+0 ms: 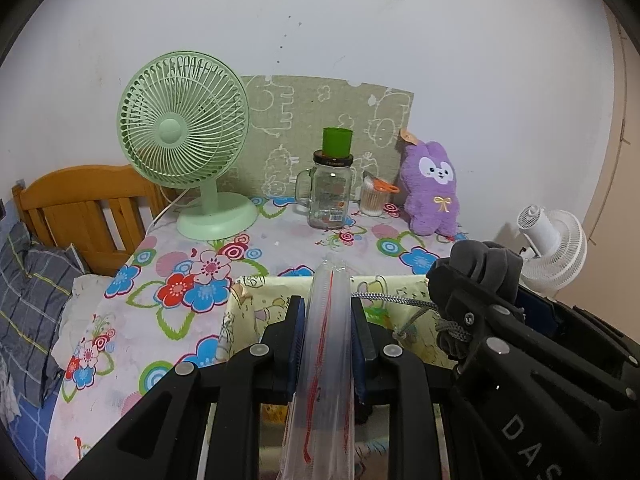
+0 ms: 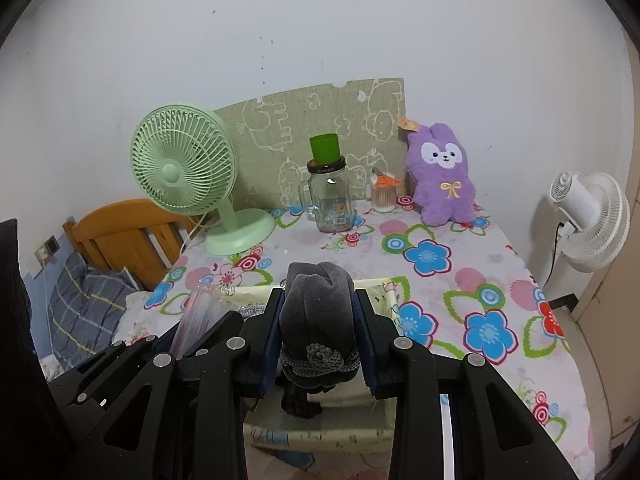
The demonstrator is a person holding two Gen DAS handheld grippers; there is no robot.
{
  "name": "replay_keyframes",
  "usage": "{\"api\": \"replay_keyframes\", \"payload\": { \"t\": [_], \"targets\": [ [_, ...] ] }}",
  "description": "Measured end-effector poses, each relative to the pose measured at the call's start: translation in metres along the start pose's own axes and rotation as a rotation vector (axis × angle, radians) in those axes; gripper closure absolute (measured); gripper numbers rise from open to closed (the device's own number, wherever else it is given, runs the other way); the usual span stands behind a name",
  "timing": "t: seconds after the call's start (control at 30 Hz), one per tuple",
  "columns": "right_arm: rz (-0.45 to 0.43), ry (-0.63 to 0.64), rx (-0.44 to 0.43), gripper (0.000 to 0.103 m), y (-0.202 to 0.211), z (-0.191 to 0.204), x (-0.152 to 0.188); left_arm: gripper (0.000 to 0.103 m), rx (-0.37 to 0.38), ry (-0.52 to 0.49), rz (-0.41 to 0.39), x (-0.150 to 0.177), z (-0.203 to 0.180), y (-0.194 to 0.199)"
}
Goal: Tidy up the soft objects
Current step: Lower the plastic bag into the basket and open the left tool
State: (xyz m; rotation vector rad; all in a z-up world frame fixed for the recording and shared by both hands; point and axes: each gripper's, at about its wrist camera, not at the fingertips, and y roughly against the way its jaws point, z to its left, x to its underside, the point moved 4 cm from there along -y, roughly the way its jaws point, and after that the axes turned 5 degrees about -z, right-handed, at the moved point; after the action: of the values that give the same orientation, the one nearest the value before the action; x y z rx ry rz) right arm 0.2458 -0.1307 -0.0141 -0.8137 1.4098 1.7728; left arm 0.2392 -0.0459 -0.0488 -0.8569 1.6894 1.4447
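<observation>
**foldy_mcfold:** So where's everything at? The left gripper (image 1: 328, 344) has its jaws pinched nearly shut on a bunched-up clear plastic bag (image 1: 326, 360) with a red line along it, probably a zip-type pouch. The right gripper (image 2: 318, 344) is clamped on a rolled grey fabric bundle (image 2: 318, 312) tied round with a grey cord (image 2: 320, 358). Both hang over the pale yellow cartoon-print fabric box (image 1: 404, 300) at the near edge of the floral tablecloth (image 2: 440, 280).

**sockdrawer99:** The bundle looks easy. Soft, light, squashes under the pads but won't slip, since it's fuzzy stuff. Gripping it mid-roll above the cord seems right to me (grab the cord alone and I'd guess it just swings).

**foldy_mcfold:** The bag's the annoying one. Slick, floppy, weighs nothing. Pinched as a bundle it holds fine, but I'd bet it springs open or slides once the squeeze eases.

**sockdrawer99:** Yeah, take it near the stiffer sealed edge if you can. Can't tell from here which end that is. Nothing's fragile in either grip, though the glass jar (image 2: 330, 200) at the back is well apart from all this.
</observation>
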Motion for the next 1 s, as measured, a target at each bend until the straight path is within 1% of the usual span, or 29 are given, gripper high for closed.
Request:
{"api": "replay_keyframes", "payload": {
  "t": [0.13,0.33,0.37,0.53,0.63,0.73,0.77,0.8,0.87,1.0],
  "targets": [
    [0.010,0.000,-0.008,0.066,-0.014,0.001,0.000,0.083,-0.010,0.003,0.009,0.000,0.004,-0.012],
    [0.049,-0.012,-0.025,0.066,-0.037,0.002,0.004,0.082,-0.018,0.018,0.037,0.003,0.011,-0.031],
    [0.053,-0.011,-0.026,0.066,-0.041,0.002,0.005,0.079,-0.022,0.019,0.040,0.004,0.012,-0.033],
    [0.076,-0.008,-0.024,0.066,-0.054,0.003,0.009,0.076,-0.030,0.027,0.061,0.009,0.017,-0.044],
    [0.088,-0.009,-0.023,0.066,-0.061,0.003,0.013,0.069,-0.029,0.037,0.087,0.012,0.020,-0.051],
    [0.096,-0.005,-0.029,0.066,-0.064,0.004,0.016,0.057,-0.044,0.046,0.108,0.015,0.024,-0.055],
    [0.101,-0.006,-0.036,0.066,-0.065,0.004,0.017,0.047,-0.046,0.047,0.112,0.016,0.025,-0.056],
    [0.105,-0.006,-0.043,0.066,-0.066,0.006,0.018,0.041,-0.054,0.043,0.115,0.018,0.026,-0.055],
    [0.110,0.005,-0.046,0.066,-0.067,0.008,0.020,0.037,-0.062,0.035,0.117,0.020,0.026,-0.054],
    [0.127,-0.002,-0.060,0.066,-0.067,0.009,0.025,0.035,-0.056,0.018,0.129,0.024,0.025,-0.051]
  ]
}}
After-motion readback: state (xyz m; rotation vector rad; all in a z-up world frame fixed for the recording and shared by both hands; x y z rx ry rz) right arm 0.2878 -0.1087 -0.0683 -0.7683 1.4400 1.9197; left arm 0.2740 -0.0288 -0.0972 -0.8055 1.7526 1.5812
